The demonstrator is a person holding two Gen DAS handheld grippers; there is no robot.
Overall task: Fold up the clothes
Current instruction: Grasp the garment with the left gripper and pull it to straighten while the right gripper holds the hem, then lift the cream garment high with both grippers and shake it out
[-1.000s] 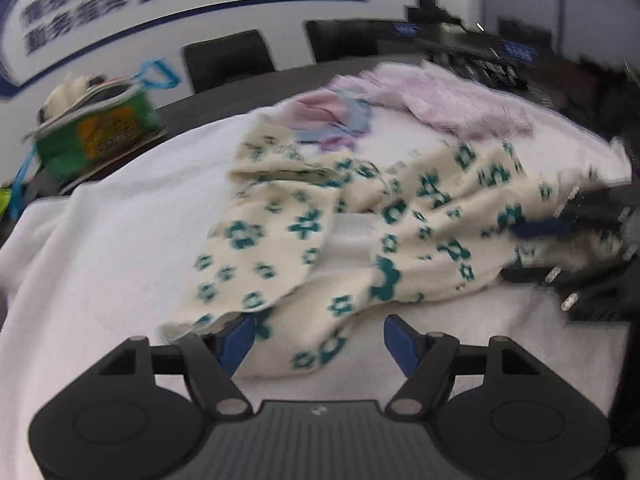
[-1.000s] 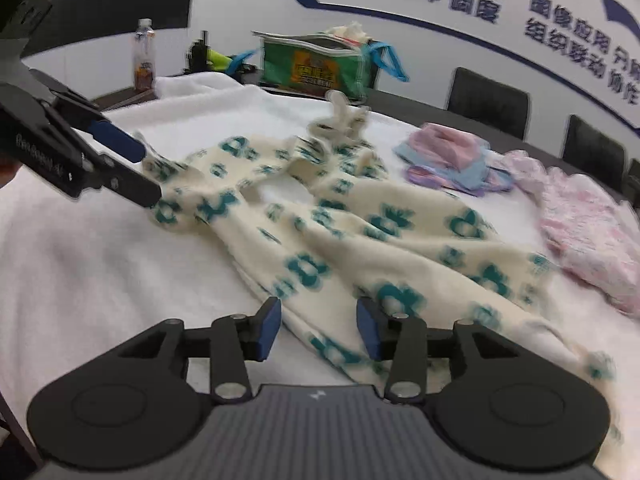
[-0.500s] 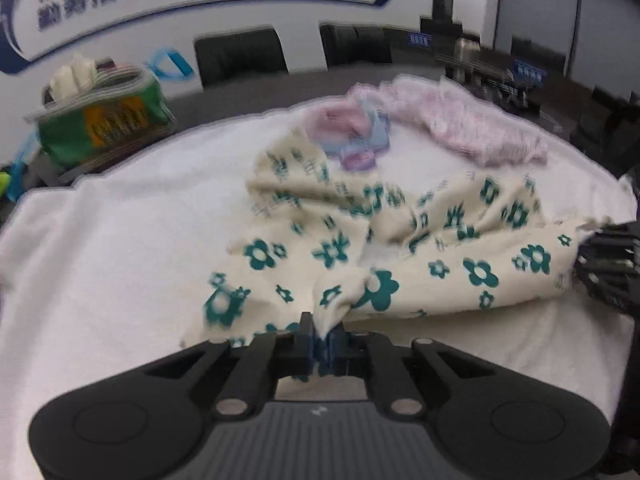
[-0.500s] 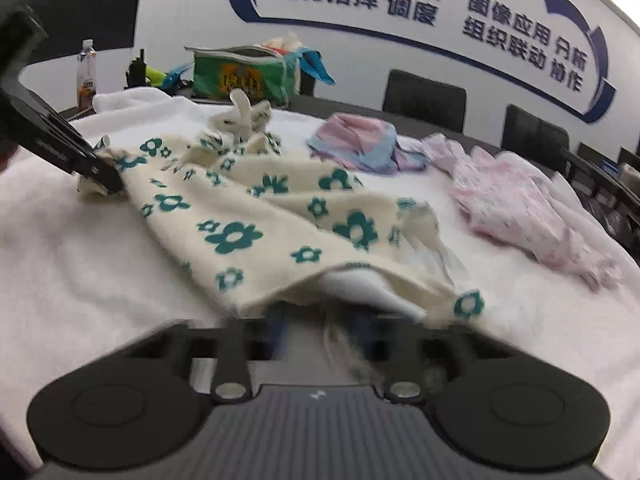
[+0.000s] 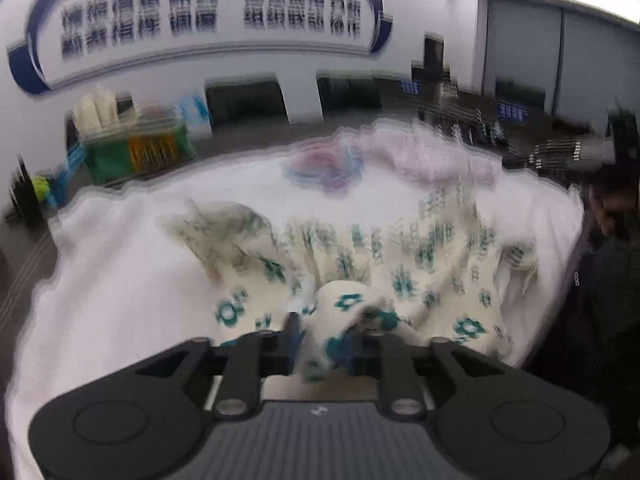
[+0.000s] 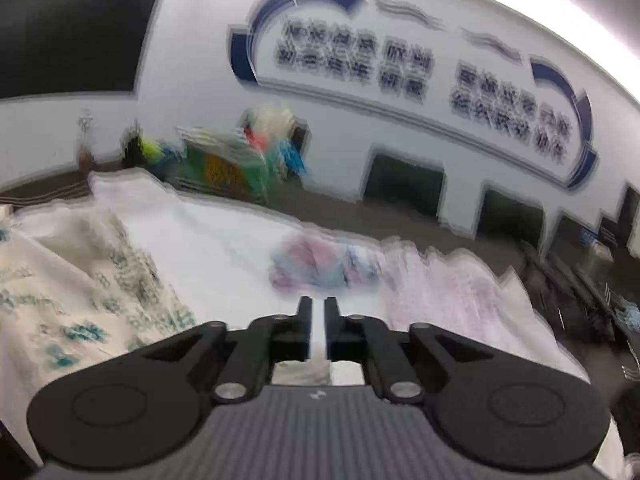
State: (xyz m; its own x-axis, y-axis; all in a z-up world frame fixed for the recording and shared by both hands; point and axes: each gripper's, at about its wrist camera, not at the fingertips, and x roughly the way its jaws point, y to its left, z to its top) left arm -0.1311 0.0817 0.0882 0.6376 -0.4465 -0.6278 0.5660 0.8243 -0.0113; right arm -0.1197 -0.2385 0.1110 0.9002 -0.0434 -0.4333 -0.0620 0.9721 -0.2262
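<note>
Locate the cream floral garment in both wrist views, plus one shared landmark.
Left wrist: the cream floral garment fills the lower centre, spread over the white cloth, with a bunched edge between the left gripper jaws.
Right wrist: it lies at the left edge, lifted and blurred, beside the right gripper.
Shared landmark: the green bag at the far end of the table.

Surface: dark table (image 5: 248, 142) under white cloth (image 5: 120, 280) | On cloth: cream floral garment (image 5: 420, 264) near front, crumpled; pink-blue bundle (image 6: 320, 264) farther back; pale pink garment (image 6: 448, 292) just beside bundle | On bare table, far edge: green bag (image 5: 136, 152) | Blurred throughout
</note>
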